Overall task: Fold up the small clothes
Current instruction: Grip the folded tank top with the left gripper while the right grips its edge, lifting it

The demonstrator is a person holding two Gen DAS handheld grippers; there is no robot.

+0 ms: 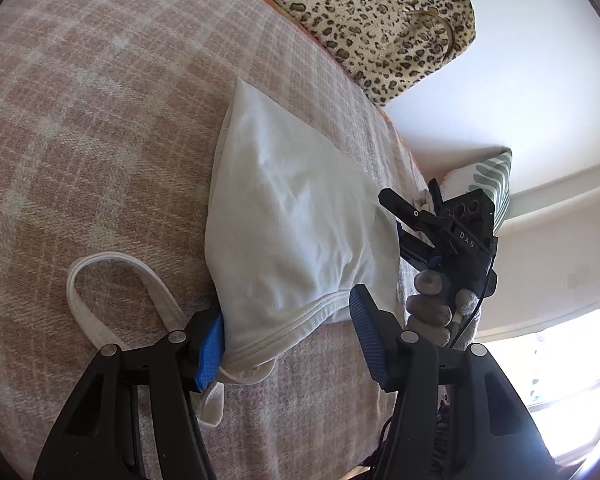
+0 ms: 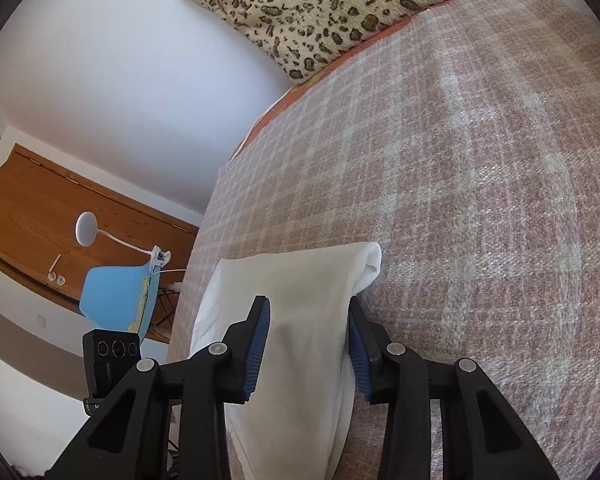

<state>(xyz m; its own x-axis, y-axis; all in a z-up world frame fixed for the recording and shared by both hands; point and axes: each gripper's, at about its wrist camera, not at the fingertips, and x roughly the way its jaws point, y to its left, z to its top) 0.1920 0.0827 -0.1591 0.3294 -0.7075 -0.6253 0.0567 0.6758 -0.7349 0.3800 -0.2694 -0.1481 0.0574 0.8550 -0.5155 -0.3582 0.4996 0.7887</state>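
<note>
A white garment [image 1: 288, 216] lies on a plaid-covered bed [image 1: 100, 120], with both the left gripper [image 1: 288, 344] and right gripper [image 2: 308, 344] apart astride its folded edges, so closing loosely may catch one layer and undo the fold.

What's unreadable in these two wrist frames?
- Left wrist view: the white garment's corner under the left tool, hidden by its blue pad.
- Right wrist view: whether the right tool pinches the garment; cloth covers the contact.
- Left wrist view: window blown out.
</note>
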